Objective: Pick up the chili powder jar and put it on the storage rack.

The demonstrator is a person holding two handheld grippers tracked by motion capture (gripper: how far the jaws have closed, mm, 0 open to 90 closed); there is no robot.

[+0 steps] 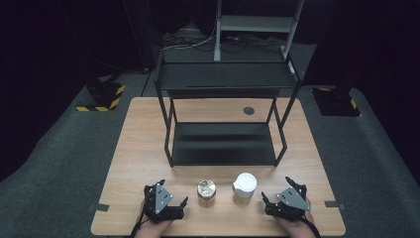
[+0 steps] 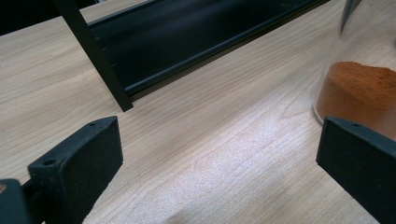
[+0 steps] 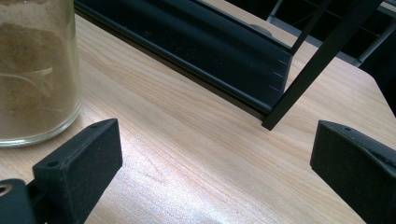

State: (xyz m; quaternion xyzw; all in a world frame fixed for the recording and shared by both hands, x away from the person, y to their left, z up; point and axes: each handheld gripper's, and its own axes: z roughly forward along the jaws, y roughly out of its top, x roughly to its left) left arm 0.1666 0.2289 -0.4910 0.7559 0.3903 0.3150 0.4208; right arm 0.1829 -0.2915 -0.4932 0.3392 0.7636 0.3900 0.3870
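Note:
Two glass jars stand near the table's front edge. The one with a shiny metal lid (image 1: 206, 192) holds orange-red powder (image 2: 362, 95). The white-lidded jar (image 1: 244, 188) holds tan powder (image 3: 35, 74). My left gripper (image 1: 167, 201) rests on the table left of the metal-lidded jar, jaws wide apart with bare wood between them (image 2: 219, 154). My right gripper (image 1: 280, 197) rests right of the white-lidded jar, also open and holding nothing (image 3: 217, 158). Neither gripper touches a jar.
A black two-tier metal shelf rack (image 1: 225, 124) stands in the middle of the wooden table (image 1: 138, 144), behind the jars. Its front legs (image 2: 95, 56) (image 3: 322, 60) are close ahead of each gripper. A round dark cable hole (image 1: 248, 110) sits at the back.

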